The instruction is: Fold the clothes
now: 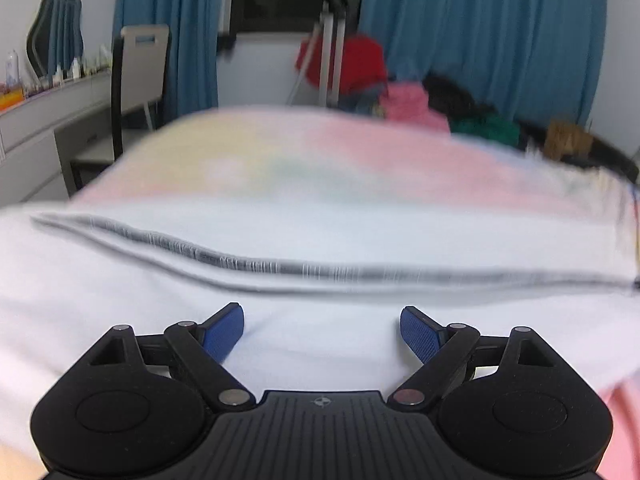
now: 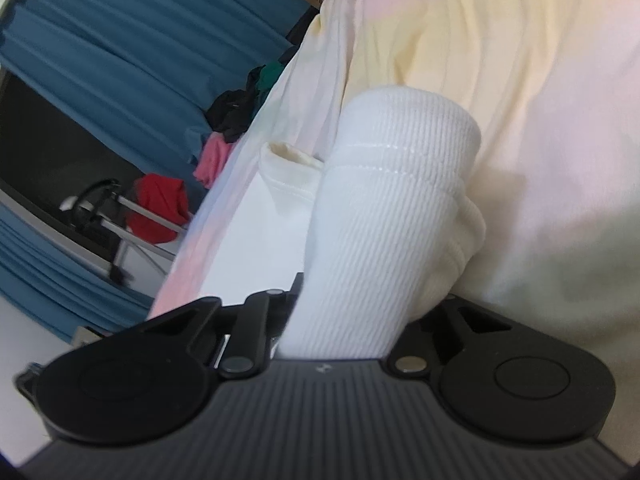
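Observation:
A white garment [image 1: 320, 240] with a dark striped seam [image 1: 240, 260] lies spread over a pastel pink and yellow bed sheet [image 1: 280, 160]; the picture is blurred. My left gripper [image 1: 322, 316] hovers just over the white cloth, open, with nothing between its blue pads [image 1: 222, 334]. In the right wrist view a white ribbed cuff [image 2: 392, 184] rises out from between the jaws of my right gripper [image 2: 360, 300], which is shut on it; the cloth hides the fingertips. A second white hem opening [image 2: 288, 172] shows to the left of the cuff.
Beyond the bed's far edge lie piled clothes [image 1: 408, 104], pink, green and black, with a red garment [image 1: 356, 60] on a metal rack [image 1: 332, 40]. A chair [image 1: 140, 72] and a desk with bottles [image 1: 48, 108] stand at left. Blue curtains [image 1: 480, 20] hang behind.

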The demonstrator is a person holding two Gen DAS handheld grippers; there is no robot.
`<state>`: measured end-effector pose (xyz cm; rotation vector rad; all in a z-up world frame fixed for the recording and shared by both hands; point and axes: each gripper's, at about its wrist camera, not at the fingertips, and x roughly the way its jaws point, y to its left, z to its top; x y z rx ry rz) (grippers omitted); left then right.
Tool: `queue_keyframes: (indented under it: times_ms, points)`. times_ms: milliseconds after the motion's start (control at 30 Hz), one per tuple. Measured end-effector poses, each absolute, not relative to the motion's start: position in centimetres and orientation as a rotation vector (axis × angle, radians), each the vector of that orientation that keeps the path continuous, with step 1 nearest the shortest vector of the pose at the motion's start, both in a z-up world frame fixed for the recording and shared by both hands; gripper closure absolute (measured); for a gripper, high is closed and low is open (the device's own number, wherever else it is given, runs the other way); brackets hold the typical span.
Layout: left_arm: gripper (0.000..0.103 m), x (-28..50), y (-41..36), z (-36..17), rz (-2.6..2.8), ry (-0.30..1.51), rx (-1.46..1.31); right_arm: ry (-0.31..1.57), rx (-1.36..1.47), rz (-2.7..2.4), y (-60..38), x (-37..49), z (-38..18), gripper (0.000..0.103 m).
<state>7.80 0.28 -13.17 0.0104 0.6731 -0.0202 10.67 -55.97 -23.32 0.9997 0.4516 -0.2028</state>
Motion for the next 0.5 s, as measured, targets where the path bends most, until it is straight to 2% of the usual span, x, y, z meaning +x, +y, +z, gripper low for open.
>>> queue_keyframes:
  times_ms: [100, 200, 500]
  points:
    - [0.016, 7.7, -0.8, -14.2, -0.012, 0.678, 0.090, 0.454, 0.933, -0.242, -55.4, 10.5, -22.3, 0.083]
    - [0.015, 7.9, 0.1, -14.2, -0.012, 0.696, 0.045, 0.445, 0.841, -0.284, -54.3, 10.5, -21.0, 0.084]
    - [0.014, 8.3, 0.7, -13.6, -0.034, 0.728, 0.056, 0.387, 0.408, -0.405, -48.4, 10.6, -16.2, 0.086]
